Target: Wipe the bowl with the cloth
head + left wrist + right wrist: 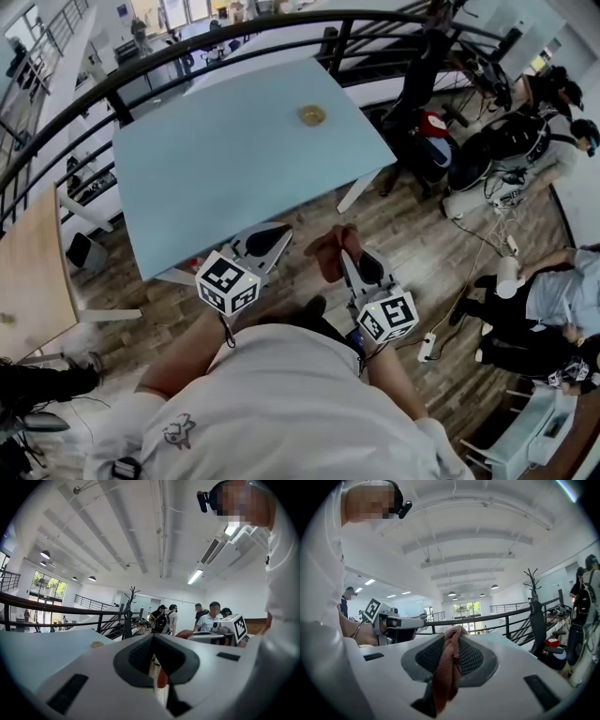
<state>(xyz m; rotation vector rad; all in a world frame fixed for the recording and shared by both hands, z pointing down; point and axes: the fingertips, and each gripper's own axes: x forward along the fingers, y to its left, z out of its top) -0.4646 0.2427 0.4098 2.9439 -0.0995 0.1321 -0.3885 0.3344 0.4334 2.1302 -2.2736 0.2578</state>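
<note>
Small golden-brown round bowl [312, 115] sits toward the far side of the pale blue tabletop [216, 178], well apart from both tools. A rust-brown terry cloth [446, 667] is clenched in the right tool [452, 637]. The left tool [153, 639] is closed on nothing. Wiping looks not yet begun.

head camera looks steeply down onto a pale blue rectangular table [234, 159]; both gripper cameras tilt upward from close behind their jaws, sharing the black curved metal railing [489, 617].
</note>
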